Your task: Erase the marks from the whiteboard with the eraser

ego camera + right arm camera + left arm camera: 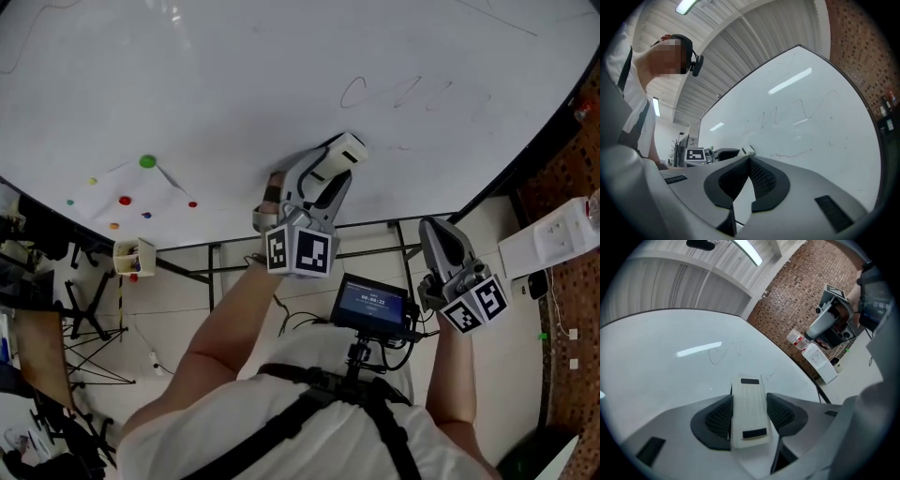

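Left gripper view: eraser (749,412) between jaws

Two grippers: left gripper (325,180), right gripper (439,234). One eraser (343,150) between the left one's jaws. One whiteboard (234,84) ahead. Seven small coloured magnets (147,161) to its left.

The head view looks steeply down at the whiteboard (234,84); both gripper views face it close.

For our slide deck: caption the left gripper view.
Left gripper clamps a white eraser near the whiteboard, faint scribbles ahead.
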